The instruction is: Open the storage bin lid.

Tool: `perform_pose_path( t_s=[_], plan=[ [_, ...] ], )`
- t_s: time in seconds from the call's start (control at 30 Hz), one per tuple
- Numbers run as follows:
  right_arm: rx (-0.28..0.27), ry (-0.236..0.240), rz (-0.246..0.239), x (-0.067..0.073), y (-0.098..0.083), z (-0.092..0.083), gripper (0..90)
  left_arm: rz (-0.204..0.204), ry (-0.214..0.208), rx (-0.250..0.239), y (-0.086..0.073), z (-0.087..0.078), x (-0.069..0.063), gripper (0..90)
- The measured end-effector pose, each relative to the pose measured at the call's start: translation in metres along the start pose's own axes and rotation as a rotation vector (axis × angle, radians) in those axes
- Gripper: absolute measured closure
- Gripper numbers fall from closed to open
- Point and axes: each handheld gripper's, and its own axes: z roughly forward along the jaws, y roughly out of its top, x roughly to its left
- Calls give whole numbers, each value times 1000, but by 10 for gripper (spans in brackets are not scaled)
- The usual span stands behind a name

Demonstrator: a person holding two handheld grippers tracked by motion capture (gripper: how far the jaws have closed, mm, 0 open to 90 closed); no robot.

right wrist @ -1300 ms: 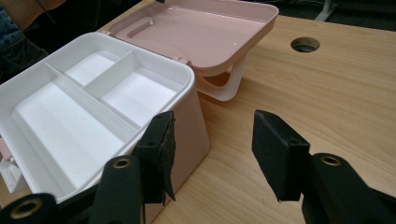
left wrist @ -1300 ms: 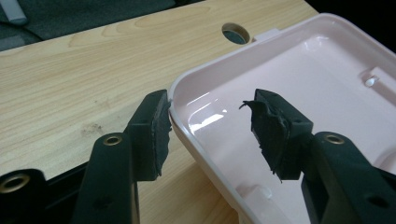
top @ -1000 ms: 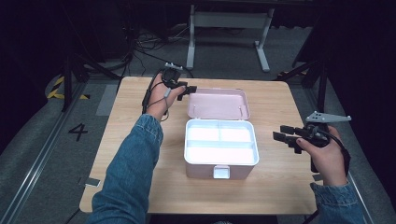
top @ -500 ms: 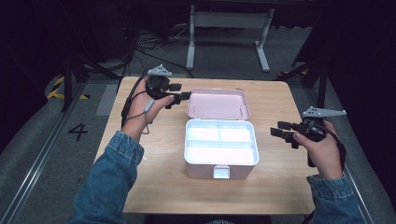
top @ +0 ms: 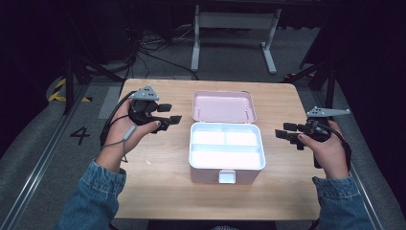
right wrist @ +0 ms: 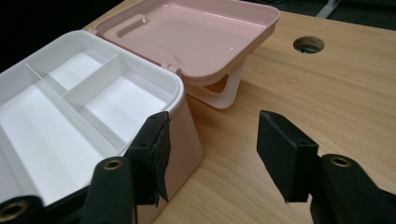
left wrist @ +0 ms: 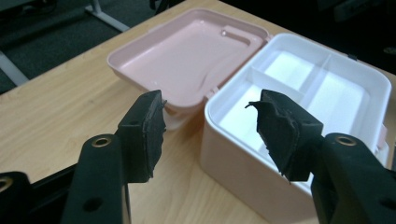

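Dark workshop floor with cables and a grey stand surrounds one wooden table (top: 158, 191). One storage box (top: 227, 167), pink outside with a white tray, stands at the table's middle, between the two grippers and apart from both. Its one pink lid (top: 223, 105) is swung fully back and lies flat behind the tray, hinged to it. The tray holds three compartments: two small ones on the hinge side, one long one on the latch side; all three look bare. One white latch tab (top: 227, 176) hangs on the front wall.

Left gripper (top: 168, 118): jaws spread, having just been opening, nothing between them; the box lies ahead of and to the right of its fingertips. Right gripper (top: 286, 133): jaws spread, likewise just opening, nothing held; the box wall sits just beyond its left jaw.

Judged step: the box stands opened and both grippers are clear of it. The next move likely calls for reaching the lid's free edge with one gripper while the other steadies the box wall
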Motion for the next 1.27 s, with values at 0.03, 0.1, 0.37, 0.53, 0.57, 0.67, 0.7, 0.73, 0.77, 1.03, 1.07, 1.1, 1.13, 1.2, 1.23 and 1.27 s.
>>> perform_pose_path(
  t_s=[0.03, 0.1, 0.37, 0.53, 0.57, 0.67, 0.7, 0.73, 0.77, 1.03, 1.07, 1.1, 1.13, 1.2, 1.23, 1.27],
  plan=[
    [16, -3, 1, -2, -1, 1, 440, 17, 9, 31, -6, -3, -3, 413],
    [25, -7, 0, -3, -2, 2, 433, 10, 9, 45, -11, -5, -6, 408],
    [59, -22, -1, -8, -5, 2, 421, -6, 6, 109, -42, -3, -13, 400],
    [99, -36, -3, -12, -7, 4, 414, -49, 31, 119, -58, -3, -9, 395],
    [111, -46, -5, -14, -8, 5, 412, -40, 48, 139, -60, -3, -7, 394],
    [139, -70, -10, -16, -10, 8, 407, -64, 92, 168, -66, -2, -3, 389],
    [147, -72, -9, -17, -11, 8, 404, -76, 107, 180, -68, -1, -2, 388],
    [155, -74, -9, -18, -11, 9, 399, -79, 128, 200, -71, 0, 0, 387],
    [170, -81, -9, -20, -13, 10, 399, -78, 144, 222, -74, 1, 3, 387],
    [252, -121, -16, -30, -21, 17, 391, -140, 152, 334, -95, 12, 14, 379],
    [264, -125, -12, -30, -22, 18, 391, -141, 153, 347, -97, 13, 15, 379],
    [274, -128, -13, -31, -23, 19, 391, -148, 157, 351, -98, 13, 16, 379],
    [277, -128, -12, -31, -24, 19, 388, -151, 155, 358, -99, 14, 17, 379],
    [279, -127, -8, -32, -24, 19, 384, -157, 149, 353, -101, 14, 18, 379],
    [276, -127, -7, -32, -24, 19, 381, -167, 150, 344, -101, 14, 19, 379],
    [273, -128, -6, -32, -24, 19, 378, -171, 148, 336, -101, 14, 19, 379]
  ],
)
